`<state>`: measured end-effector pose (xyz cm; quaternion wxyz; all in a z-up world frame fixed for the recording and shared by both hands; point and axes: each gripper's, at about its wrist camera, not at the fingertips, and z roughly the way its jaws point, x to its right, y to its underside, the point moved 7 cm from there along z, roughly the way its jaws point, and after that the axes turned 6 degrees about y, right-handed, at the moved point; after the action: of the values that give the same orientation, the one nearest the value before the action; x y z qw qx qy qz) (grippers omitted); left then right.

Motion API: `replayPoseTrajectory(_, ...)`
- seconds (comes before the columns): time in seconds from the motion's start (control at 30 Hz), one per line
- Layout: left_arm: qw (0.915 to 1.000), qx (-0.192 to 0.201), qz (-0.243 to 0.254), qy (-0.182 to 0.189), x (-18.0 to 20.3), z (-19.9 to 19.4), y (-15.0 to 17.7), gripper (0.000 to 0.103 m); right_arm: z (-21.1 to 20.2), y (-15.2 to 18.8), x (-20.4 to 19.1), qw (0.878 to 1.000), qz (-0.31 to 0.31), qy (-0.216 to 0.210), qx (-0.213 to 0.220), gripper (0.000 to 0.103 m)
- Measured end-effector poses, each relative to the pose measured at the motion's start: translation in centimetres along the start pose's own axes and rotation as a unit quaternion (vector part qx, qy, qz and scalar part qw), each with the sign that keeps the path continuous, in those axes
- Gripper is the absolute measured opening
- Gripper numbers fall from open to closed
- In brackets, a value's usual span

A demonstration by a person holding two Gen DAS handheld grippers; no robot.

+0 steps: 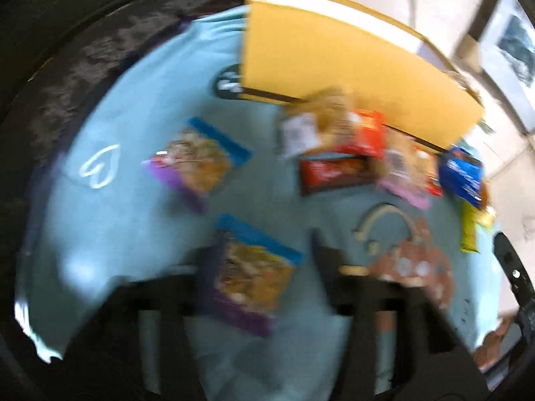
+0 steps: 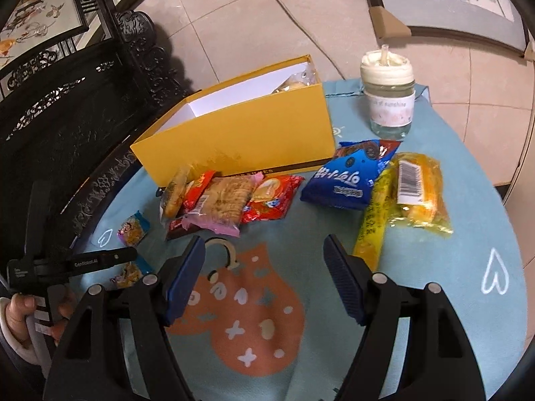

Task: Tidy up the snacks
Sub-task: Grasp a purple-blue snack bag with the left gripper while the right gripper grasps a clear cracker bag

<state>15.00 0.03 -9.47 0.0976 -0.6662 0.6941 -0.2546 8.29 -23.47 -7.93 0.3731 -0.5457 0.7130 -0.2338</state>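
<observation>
The left wrist view is blurred. My left gripper (image 1: 250, 267) hangs over the light-blue cloth (image 1: 100, 217), jaws apart, and a small blue-and-purple snack packet (image 1: 250, 280) lies between the fingers; the right finger stands clear of it. A second like packet (image 1: 197, 163) lies further off. My right gripper (image 2: 263, 239) is open with nothing between its blue pads (image 2: 187, 274), above the cloth's orange print. Ahead stands an open yellow box (image 2: 240, 133) with one snack (image 2: 297, 80) inside. In front of it lie red packets (image 2: 274, 197), a biscuit pack (image 2: 227, 200), a blue cookie bag (image 2: 347, 177) and yellow bags (image 2: 418, 190).
A glass jar with a straw lid (image 2: 388, 97) stands at the back right of the round table. Dark carved furniture (image 2: 67, 117) borders the table on the left. A person's hand (image 2: 20, 310) holds the left tool. A cable (image 2: 301, 23) runs across the tiled floor.
</observation>
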Motion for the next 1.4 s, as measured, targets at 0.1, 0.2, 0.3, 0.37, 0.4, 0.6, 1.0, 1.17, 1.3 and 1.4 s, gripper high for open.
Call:
replayPoseTrajectory(0.1, 0.9994, -0.014, 0.025, -0.020, -0.4, 0.9, 1.1, 0.059, 0.8, 0.5, -0.3, 1.000, -0.007, -0.004, -0.008, 0.074)
replayPoseTrajectory(0.2, 0.9991, -0.012, 0.033, -0.024, -0.9, 1.7, 1.8, 0.062, 1.2, 0.8, -0.2, 1.000, -0.011, -0.002, -0.013, 0.074)
replayPoseTrajectory(0.3, 0.9992, -0.005, 0.034, -0.022, -0.6, 1.8, 2.2, 0.063, 1.4, 0.9, 0.2, 1.000, -0.001, -0.004, -0.014, 0.074)
replayPoseTrajectory(0.37, 0.9988, -0.005, 0.043, -0.022, -0.2, 1.8, 2.7, 0.068, 1.6, 0.9, 0.6, 1.000, 0.004, 0.001, -0.016, 0.074)
replayPoseTrajectory(0.4, 0.9983, -0.012, 0.053, -0.019, 0.2, 2.1, 3.2, 0.071, 1.6, 0.9, 0.7, 1.000, 0.006, 0.001, -0.017, 0.074)
replayPoseTrajectory(0.6, 0.9969, 0.005, 0.075, -0.024, 0.6, 2.4, 3.9, 0.078, 1.6, 0.6, 0.1, 1.000, -0.001, 0.008, -0.018, 0.074)
replayPoseTrajectory(1.0, 0.9964, 0.013, 0.067, 0.050, 1.0, -0.1, 3.8, 0.034, 10.3, -1.6, -6.0, 0.994, -0.030, 0.053, -0.093, 0.074)
replayPoseTrajectory(1.17, 0.9959, 0.013, 0.066, 0.060, 1.1, 0.2, 3.5, 0.034, 13.3, -0.8, -8.3, 0.991, -0.035, 0.039, -0.123, 0.053)
replayPoseTrajectory(1.3, 0.9956, 0.011, 0.066, 0.066, 1.1, 0.4, 3.6, 0.035, 11.4, -1.2, -8.7, 0.993, -0.046, 0.025, -0.108, 0.036)
replayPoseTrajectory(1.4, 0.9954, 0.012, 0.066, 0.069, 1.0, 0.5, 3.6, 0.039, 8.6, -1.4, -7.4, 0.994, -0.009, -0.024, -0.104, 0.036)
